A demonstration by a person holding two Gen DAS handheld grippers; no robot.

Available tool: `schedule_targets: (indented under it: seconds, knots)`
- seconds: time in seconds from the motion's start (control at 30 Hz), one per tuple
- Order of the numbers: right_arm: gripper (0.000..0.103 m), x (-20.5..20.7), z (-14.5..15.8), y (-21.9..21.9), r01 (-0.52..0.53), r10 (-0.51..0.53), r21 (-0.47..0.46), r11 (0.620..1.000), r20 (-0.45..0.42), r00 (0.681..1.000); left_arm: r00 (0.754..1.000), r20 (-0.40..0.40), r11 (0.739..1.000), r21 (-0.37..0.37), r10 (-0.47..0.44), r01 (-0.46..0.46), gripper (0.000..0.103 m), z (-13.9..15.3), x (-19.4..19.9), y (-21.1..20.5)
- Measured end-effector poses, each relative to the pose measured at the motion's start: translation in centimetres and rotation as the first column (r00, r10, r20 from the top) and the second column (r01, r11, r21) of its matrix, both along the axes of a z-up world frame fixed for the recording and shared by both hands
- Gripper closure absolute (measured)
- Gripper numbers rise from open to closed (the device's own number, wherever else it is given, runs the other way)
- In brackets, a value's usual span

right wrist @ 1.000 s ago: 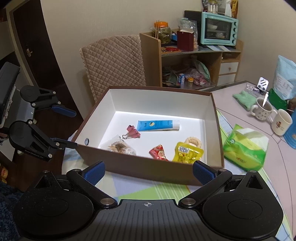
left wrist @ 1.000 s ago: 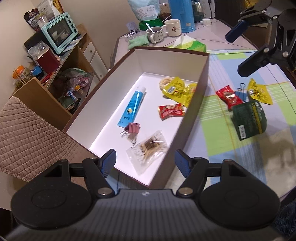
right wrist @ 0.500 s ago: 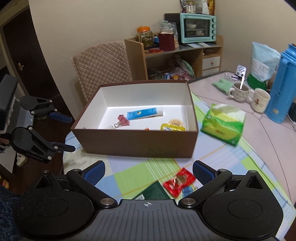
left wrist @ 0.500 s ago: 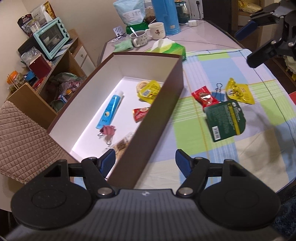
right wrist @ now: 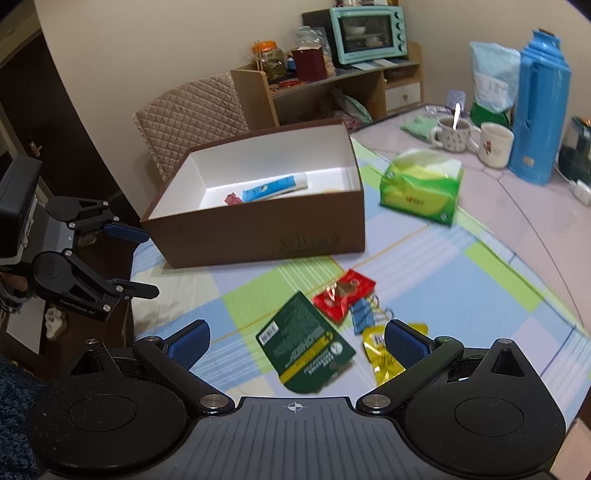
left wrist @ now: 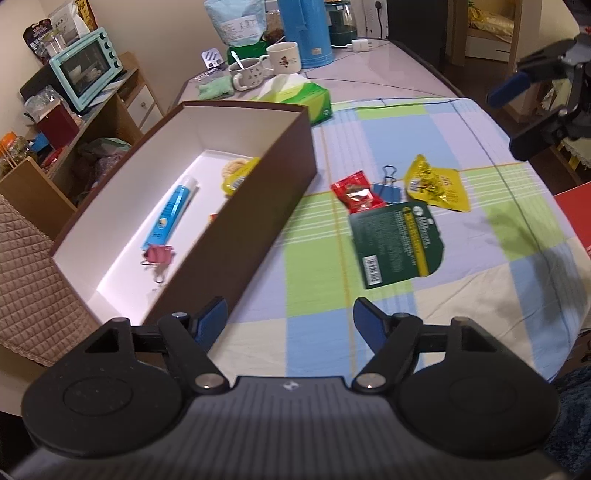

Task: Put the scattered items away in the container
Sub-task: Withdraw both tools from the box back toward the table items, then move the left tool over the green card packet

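Note:
A brown box [left wrist: 258, 199] [right wrist: 258, 236] with a white inside holds a blue tube [left wrist: 171, 210] [right wrist: 275, 188], a pink clip [left wrist: 159, 254] and snack packets. On the checked cloth beside it lie a dark green packet [left wrist: 397, 242] [right wrist: 306, 349], a red packet [left wrist: 356, 192] [right wrist: 341, 293], a blue binder clip [left wrist: 388, 186] [right wrist: 364, 312] and a yellow packet [left wrist: 436, 182] [right wrist: 382, 354]. My left gripper [left wrist: 290, 319] [right wrist: 122, 258] is open above the cloth near the box's corner. My right gripper [right wrist: 295, 343] [left wrist: 524, 118] hangs open over the green packet. Both hold nothing.
A green tissue pack [left wrist: 299, 99] [right wrist: 421, 184], two mugs [right wrist: 472, 140], a blue flask [right wrist: 539, 107] and a bag stand behind the box. A padded chair [right wrist: 192, 114] and a shelf with a teal oven [right wrist: 369, 33] lie beyond the table edge.
Both grippers have swung away from the box toward the loose packets on the cloth. The right one has come down closer to the green packet. Both stayed open.

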State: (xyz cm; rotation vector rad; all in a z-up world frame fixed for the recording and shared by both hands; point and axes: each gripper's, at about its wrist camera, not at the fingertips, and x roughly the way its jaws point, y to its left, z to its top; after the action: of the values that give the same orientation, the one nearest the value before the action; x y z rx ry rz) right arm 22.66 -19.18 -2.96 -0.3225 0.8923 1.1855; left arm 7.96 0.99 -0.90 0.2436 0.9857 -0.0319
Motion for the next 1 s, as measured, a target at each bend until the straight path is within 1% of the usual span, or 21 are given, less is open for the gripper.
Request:
schedule_targets:
  seconds: [0.3, 0.6, 1.0]
  knots:
    - [0.000, -0.6, -1.5, -2.2, 0.043, -0.043, -0.017, 0.999, -0.031, 0.999, 0.999, -0.018, 0.998, -0.051, -0.044, 0.043, 0.030, -1.4, 0.5, -3.0]
    - [0.000, -0.8, -2.4, -4.0, 0.091, -0.092, -0.031, 0.995, -0.039, 0.995, 0.995, -0.026, 0.993, -0.070, -0.101, 0.099, 0.028, -2.4, 1.8, -5.3]
    - [0.000, 0.6, -3.3, -4.9, 0.123, -0.125, -0.063, 0.990, -0.039, 0.991, 0.993, -0.034, 0.991, -0.082, -0.113, 0.110, 0.026, -3.0, 2.9, -5.9]
